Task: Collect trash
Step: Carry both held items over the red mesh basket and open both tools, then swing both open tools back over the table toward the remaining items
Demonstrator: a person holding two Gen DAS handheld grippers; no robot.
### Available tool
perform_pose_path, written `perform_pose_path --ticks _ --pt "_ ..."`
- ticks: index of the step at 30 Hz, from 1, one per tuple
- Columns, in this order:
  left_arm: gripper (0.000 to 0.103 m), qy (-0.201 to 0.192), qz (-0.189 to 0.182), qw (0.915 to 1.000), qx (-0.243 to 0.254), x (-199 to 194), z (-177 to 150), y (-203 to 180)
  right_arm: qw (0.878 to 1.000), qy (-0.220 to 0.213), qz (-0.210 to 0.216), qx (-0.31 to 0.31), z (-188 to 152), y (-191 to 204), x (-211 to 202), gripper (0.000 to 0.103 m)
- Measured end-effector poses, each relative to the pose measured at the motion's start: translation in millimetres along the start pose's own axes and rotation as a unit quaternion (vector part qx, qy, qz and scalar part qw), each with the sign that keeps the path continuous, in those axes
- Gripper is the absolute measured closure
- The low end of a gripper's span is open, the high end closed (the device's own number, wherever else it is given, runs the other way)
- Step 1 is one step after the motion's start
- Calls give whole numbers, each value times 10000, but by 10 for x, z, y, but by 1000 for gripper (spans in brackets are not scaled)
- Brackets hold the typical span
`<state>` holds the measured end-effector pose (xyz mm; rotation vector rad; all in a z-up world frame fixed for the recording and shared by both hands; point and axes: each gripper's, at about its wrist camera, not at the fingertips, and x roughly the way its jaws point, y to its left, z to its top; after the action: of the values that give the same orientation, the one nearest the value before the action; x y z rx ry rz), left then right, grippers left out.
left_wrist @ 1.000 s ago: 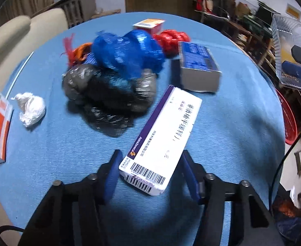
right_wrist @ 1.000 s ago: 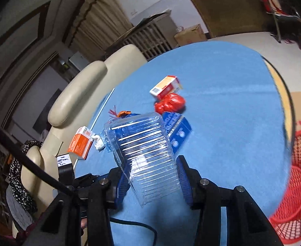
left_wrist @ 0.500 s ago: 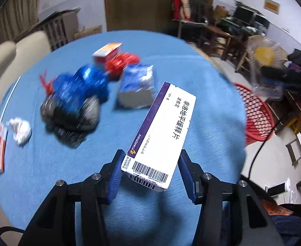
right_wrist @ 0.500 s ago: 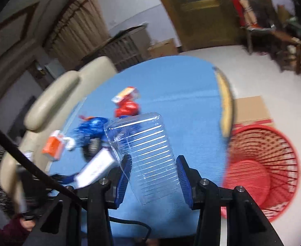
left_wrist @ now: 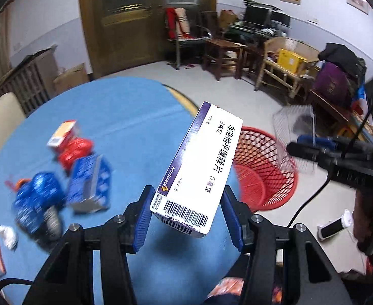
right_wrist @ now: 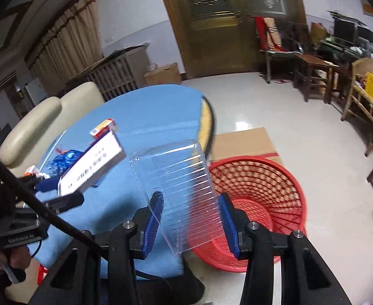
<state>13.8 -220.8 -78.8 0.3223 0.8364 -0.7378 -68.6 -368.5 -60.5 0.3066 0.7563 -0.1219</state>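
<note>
L gripper pads round med box

White medicine box, purple-edged, barcode end nearest, clamped tilted above the blue table's edge. Clear ribbed plastic container gripped upright beside the red mesh basket on the floor.

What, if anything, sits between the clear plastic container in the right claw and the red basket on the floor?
Nothing visible. The clear plastic container, clamped in the right claw, hangs past the blue table edge, with the red basket open-mouthed on the floor just beyond it. The left claw with its medicine box is off to the side.
</note>
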Motion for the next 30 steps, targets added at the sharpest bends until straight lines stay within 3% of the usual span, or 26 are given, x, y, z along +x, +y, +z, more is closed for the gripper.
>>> perform_pose_path --ticks 11,14,19,25,28,30 --pt "48 625 -641 9959 126 623 351 -402 9976 319 -327 525 -134 -667 249 53" --pt "48 703 -697 9950 102 721 386 -422 9964 466 -228 677 -143 -770 379 41" --pt "43 730 -724 9947 -54 762 392 -350 9952 561 -234 762 -118 -804 495 39" --pt "43 251 -650 9963 -496 453 274 -121 9965 315 262 734 10 -569 377 39" --pt "43 -281 -488 9942 -922 122 174 113 9961 119 535 693 146 -325 306 39" --pt "41 -745 -305 9872 -1377 -205 74 345 9949 -65 747 673 257 -147 227 39"
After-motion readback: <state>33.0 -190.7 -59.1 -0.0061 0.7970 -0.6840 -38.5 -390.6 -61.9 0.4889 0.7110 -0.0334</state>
